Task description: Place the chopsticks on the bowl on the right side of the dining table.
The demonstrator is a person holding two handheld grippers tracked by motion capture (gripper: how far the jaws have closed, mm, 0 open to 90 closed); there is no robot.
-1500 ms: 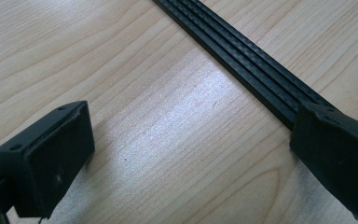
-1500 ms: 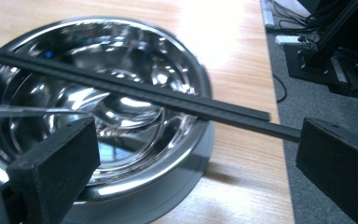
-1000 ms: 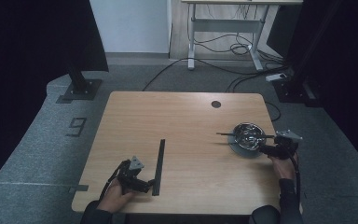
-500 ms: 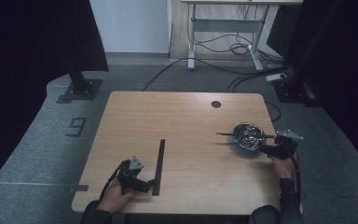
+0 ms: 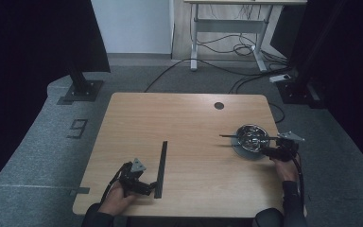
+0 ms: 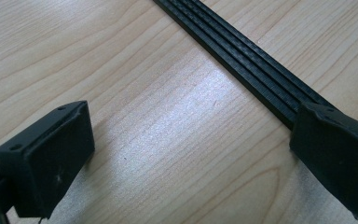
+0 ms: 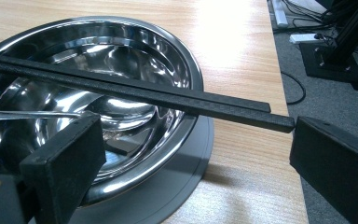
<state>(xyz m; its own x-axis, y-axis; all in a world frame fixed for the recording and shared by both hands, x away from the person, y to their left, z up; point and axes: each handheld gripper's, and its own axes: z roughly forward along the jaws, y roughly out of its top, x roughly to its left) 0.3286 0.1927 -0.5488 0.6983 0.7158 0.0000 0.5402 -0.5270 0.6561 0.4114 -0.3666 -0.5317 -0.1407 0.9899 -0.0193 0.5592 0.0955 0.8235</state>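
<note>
Nothing shifting since earlier frame; left gripper sitting wide beside black strip, ungrasped; right gripper gaping at chopsticks lying across steel bowl, pickup remaining

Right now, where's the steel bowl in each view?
High view: steel bowl far right, ahead of the right gripper.
Right gripper view: bowl left of centre, beyond the jaws.
Left gripper view: faces the black strip instead.
Shared landmark: black sticks lying across the bowl.
</note>
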